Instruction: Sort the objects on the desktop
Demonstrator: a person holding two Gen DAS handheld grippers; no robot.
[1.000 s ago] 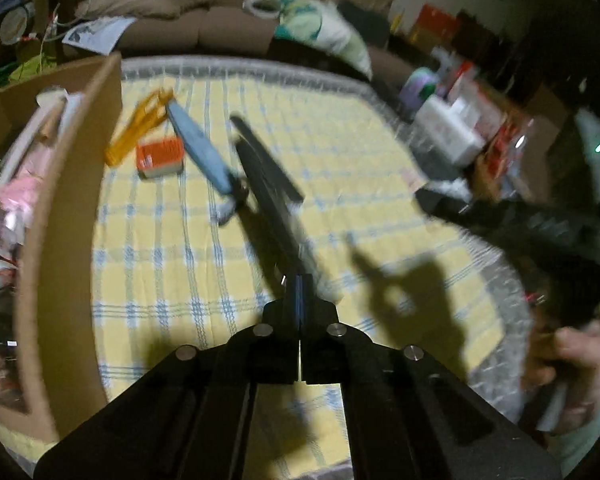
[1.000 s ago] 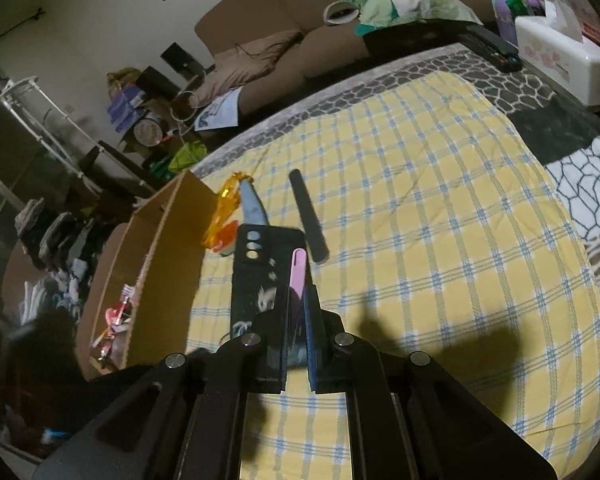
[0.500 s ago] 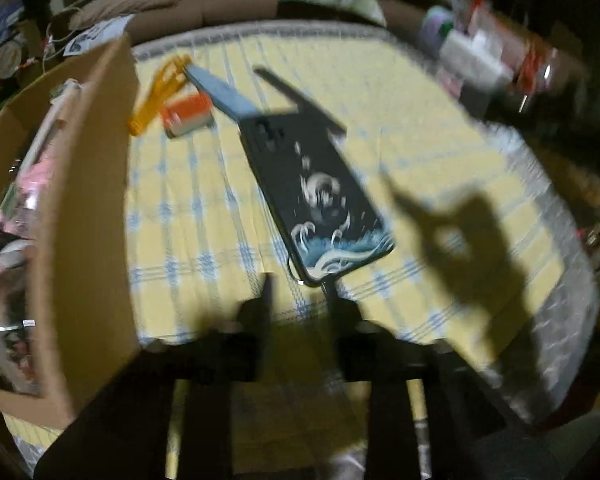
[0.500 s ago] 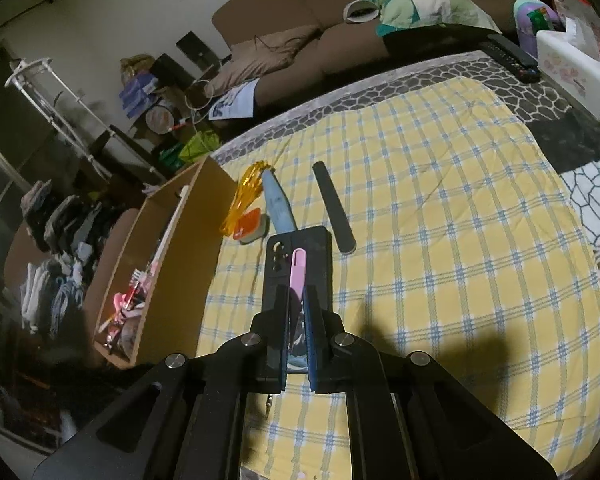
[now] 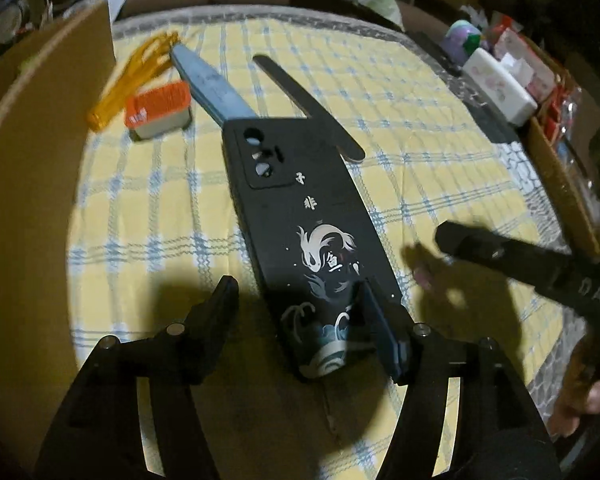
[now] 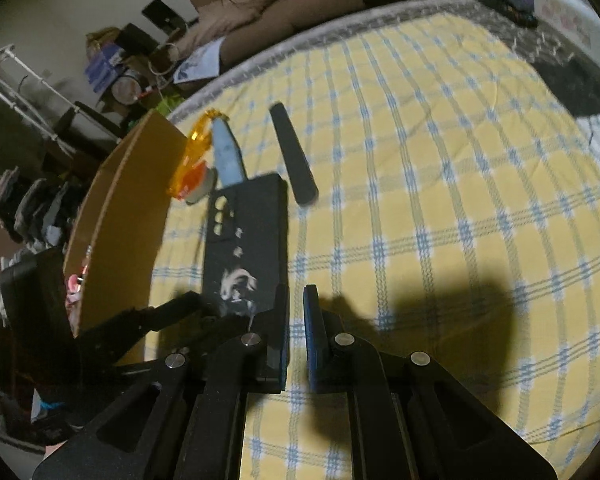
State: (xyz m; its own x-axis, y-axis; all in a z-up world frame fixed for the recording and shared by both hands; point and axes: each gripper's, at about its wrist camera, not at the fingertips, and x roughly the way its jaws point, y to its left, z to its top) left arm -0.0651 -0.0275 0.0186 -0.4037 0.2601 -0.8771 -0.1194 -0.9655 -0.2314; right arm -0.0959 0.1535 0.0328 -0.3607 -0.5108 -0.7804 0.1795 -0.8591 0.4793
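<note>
Two hand-held grippers hang over the yellow checked cloth (image 5: pixel 148 208). Left hand-held gripper (image 5: pixel 300 300) has its jaws opening, wide about the near end of the black phone case (image 5: pixel 300 208), which lies flat on the cloth beside the cardboard box (image 5: pixel 32 168). Right hand-held gripper (image 6: pixel 296 300) is nearly closed with nothing visible between its pads. Beyond the case lie a blue nail file (image 5: pixel 212 84), a black nail file (image 5: pixel 308 108) and an orange-lidded tub (image 5: pixel 158 110).

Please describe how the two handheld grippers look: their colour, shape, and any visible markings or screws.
Both are matte black. The left gripper has two flat, angular fingers on wide arms, with round silver screw heads at the joints and a blue pad inside one finger. The right gripper has the same build, with blue-edged pads. Seen from the left camera, its body carries pale lettering, only partly readable.
</note>
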